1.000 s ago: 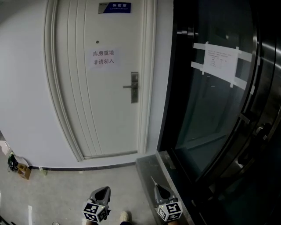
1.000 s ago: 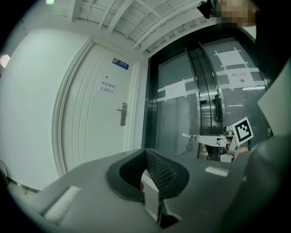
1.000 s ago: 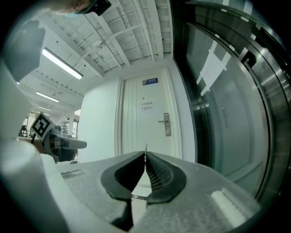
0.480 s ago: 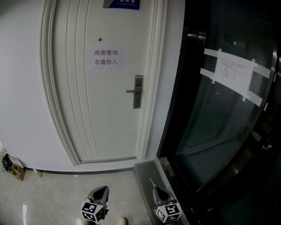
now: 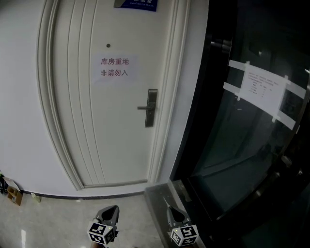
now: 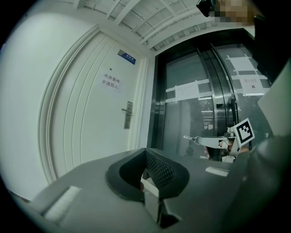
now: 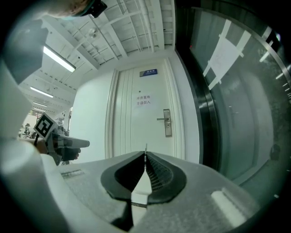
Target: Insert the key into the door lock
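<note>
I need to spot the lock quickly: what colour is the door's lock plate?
Silver-grey metal; the lock plate shows best in the head view.

A white paper notice (image 5: 115, 68) stuck on the white door (image 5: 97, 140) carries two lines of black Chinese characters: 库房重地 above and 非请勿入 below. At the door's top edge sits a blue nameplate (image 5: 136, 4). The head view cuts it off, and its white lettering is too small to read in either gripper view. A printed sheet (image 5: 264, 87) taped to the dark glass door (image 5: 227, 145) bears fine print too small to read. The marker cubes (image 5: 100, 233) show black-and-white square code patterns.
</note>
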### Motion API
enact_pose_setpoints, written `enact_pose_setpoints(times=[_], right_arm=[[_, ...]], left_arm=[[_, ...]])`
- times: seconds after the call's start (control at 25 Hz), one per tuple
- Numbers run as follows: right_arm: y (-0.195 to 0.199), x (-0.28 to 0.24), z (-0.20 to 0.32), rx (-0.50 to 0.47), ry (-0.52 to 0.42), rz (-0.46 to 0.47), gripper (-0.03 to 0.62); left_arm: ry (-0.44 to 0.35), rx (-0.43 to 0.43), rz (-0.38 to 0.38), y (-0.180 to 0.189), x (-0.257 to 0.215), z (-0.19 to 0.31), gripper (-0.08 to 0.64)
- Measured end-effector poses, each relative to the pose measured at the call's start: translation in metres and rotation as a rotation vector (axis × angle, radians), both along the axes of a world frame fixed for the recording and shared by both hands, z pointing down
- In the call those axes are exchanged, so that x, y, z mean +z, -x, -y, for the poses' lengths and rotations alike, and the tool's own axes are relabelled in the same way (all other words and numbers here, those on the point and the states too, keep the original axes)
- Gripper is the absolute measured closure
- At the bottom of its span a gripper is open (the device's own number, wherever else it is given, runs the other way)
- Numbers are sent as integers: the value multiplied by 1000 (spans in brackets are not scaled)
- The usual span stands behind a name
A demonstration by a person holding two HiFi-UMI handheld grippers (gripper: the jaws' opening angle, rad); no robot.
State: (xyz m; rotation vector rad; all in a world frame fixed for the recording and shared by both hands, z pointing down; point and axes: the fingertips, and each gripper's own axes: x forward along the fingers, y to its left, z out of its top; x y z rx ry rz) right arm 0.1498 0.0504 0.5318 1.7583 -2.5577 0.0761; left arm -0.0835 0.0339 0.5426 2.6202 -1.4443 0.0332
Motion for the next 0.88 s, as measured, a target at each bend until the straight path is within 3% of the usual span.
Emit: enact_pose_setpoints(times=[0.4, 0.88], right_arm=[[7, -9, 61, 58, -46, 2, 581], [18, -6, 95, 84, -48, -3, 581]], left_arm=[[-36, 54, 21, 8, -4, 74, 558], [-54, 67, 8, 22, -4, 114, 558]])
